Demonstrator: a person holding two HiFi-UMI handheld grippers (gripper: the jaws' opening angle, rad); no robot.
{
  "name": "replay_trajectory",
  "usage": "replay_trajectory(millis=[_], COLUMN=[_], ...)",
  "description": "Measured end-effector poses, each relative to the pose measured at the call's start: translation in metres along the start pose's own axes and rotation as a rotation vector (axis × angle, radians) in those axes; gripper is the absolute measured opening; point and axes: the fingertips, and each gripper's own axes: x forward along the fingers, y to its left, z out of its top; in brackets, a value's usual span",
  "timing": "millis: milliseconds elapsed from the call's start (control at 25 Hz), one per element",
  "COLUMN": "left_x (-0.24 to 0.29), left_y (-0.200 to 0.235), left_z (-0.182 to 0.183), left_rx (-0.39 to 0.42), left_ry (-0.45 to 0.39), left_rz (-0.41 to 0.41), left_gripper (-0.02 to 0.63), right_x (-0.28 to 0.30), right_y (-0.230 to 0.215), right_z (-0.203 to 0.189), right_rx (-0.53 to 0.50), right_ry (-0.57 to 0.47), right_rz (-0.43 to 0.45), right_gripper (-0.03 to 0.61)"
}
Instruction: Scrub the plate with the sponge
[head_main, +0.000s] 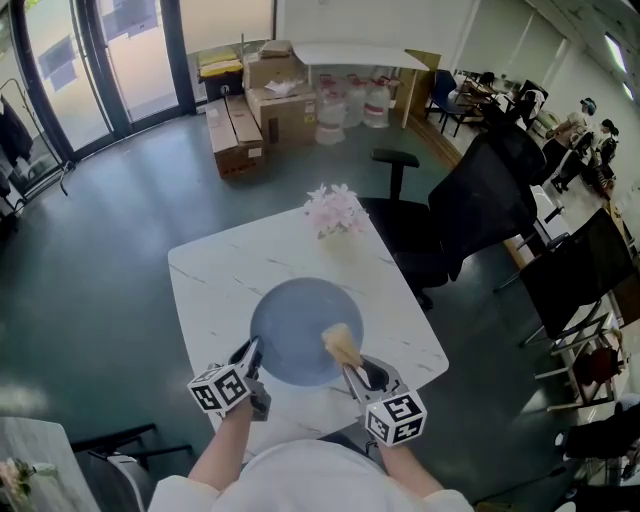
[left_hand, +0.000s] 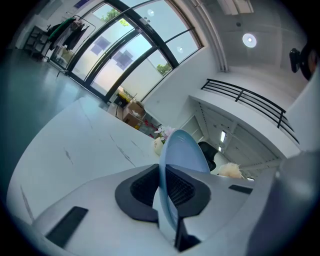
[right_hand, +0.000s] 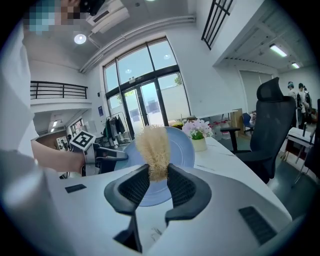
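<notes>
Left gripper (head_main: 252, 355) clamps the plate (head_main: 295, 325) by its near-left rim; right gripper (head_main: 358, 378) pinches the sponge (head_main: 341, 345), long axis upright, facing the plate's near-right side, contact unclear.

Pink flowers (head_main: 335, 208) stand at the far edge of the white marbled bench (head_main: 215, 280). A black office chair (head_main: 480, 200) sits just beside that bench; cardboard boxes (head_main: 265, 105) lie farther off on the floor (head_main: 120, 200).

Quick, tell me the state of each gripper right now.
Left gripper: closed on the rim of the plate, holding it up on edge.
Right gripper: closed on the sponge, holding it against the plate.
</notes>
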Motion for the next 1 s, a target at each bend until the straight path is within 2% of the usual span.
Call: replay_trajectory(millis=[120, 360, 760, 880, 1000], left_x=[-0.008, -0.029, -0.047, -0.046, -0.046], left_y=[-0.016, -0.028, -0.034, -0.037, -0.04], left_z=[0.006, 0.017, 0.017, 0.015, 0.015], left_rx=[0.031, 0.083, 0.139, 0.154, 0.151], left_ry=[-0.024, -0.065, -0.075, -0.067, -0.066], left_rz=[-0.023, -0.015, -0.022, -0.034, -0.042], left_gripper=[0.049, 0.049, 0.049, 0.049, 0.049], right_x=[0.002, 0.002, 0.028, 0.04, 0.043], right_y=[0.006, 0.023, 0.076, 0.072, 0.051], right_z=[0.0, 0.004, -0.009, -0.001, 0.014], right_rx=[-0.014, -0.043, -0.332, -0.354, -0.356], right_ry=[0.002, -0.006, 0.107, 0.112, 0.115], right_rz=[0.015, 0.061, 0.162, 0.148, 0.073], right_gripper=[0.117, 0.117, 0.117, 0.117, 0.117])
